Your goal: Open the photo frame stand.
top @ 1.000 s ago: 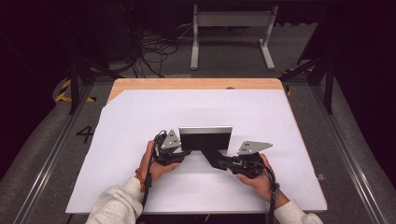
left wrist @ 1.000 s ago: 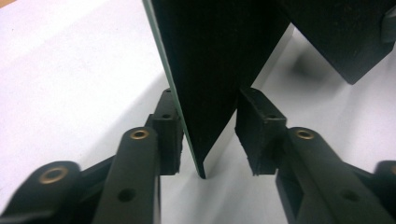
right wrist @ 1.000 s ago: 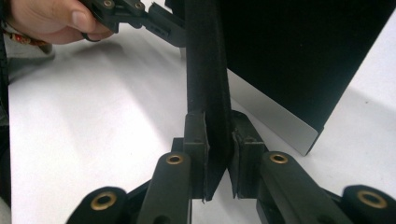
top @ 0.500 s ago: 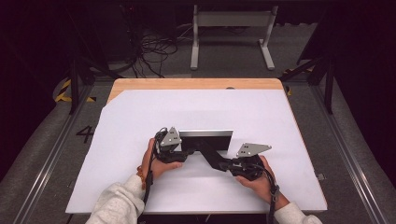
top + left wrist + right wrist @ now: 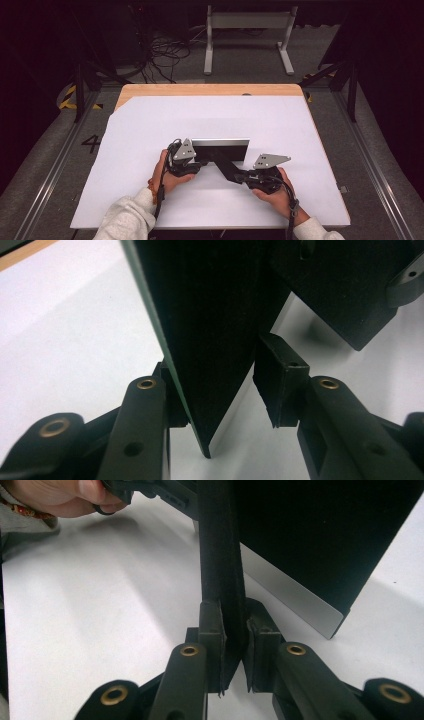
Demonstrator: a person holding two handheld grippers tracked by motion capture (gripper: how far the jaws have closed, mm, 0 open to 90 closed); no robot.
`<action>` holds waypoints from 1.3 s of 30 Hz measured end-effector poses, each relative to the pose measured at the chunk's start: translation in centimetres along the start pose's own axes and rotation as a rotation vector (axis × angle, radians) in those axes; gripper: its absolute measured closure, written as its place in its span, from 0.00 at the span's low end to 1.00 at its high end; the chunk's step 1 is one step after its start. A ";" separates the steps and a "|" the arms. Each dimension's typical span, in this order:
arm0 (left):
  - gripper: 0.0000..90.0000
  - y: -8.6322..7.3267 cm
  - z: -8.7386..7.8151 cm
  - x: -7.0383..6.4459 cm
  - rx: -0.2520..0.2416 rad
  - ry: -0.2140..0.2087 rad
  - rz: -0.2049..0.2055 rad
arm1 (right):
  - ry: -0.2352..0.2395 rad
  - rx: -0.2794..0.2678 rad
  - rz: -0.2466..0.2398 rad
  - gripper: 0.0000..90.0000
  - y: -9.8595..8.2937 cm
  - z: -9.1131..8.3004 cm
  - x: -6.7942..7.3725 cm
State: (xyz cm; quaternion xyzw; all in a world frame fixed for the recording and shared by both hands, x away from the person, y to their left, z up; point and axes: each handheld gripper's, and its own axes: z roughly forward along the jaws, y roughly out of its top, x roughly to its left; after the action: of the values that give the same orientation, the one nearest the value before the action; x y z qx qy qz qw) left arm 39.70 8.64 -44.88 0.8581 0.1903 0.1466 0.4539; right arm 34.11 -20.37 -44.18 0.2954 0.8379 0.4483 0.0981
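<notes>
Frame point(image 5: 220, 148) stands upright between both tongs on the table point(image 5: 150, 130). Right tongs point(image 5: 233, 650) pinch its back strut point(image 5: 227, 167). Left tongs point(image 5: 222, 390) straddle the corner, spread. Advise gripping before moving the strut.

In the left gripper view, the flat black board with a thin green edge point(image 5: 210, 340) runs off the top of the frame, so its top end is cut off. A second dark part in the upper right is cut off too, and it is hard to tell what it is.

In the right gripper view, the narrow black flap point(image 5: 220, 555) also runs off the top. The hand point(image 5: 60, 497) in the upper left corner is cut by the edge.

In the high view, the jaw tips hide behind the dark parts.
</notes>
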 end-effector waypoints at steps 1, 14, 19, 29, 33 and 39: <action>0.67 0.0 0.0 0.0 0.001 0.005 0.004 | 0.001 -0.001 0.002 0.90 0.0 0.0 0.0; 0.71 0.2 0.1 -0.3 0.012 0.068 0.041 | -0.005 -0.005 0.025 0.89 0.1 0.1 0.0; 0.71 0.2 0.1 -0.4 0.012 0.073 0.049 | -0.021 -0.002 0.019 0.89 0.1 0.1 0.0; 0.63 -0.2 -0.3 -0.1 -0.003 0.081 0.027 | -0.026 0.011 0.004 0.90 -0.3 0.2 0.2; 0.61 -0.3 -0.5 0.0 0.005 0.076 0.030 | -0.025 0.019 0.005 0.90 -0.4 0.3 0.3; 0.61 -1.1 -0.5 0.5 0.039 0.057 0.017 | -0.023 0.033 -0.002 0.91 -0.6 0.3 0.5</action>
State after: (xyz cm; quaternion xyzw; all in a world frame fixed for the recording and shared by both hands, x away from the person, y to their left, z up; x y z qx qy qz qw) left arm 39.73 9.85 -45.47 0.8638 0.1986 0.1714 0.4302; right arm 33.64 -20.12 -44.78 0.3013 0.8444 0.4308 0.1033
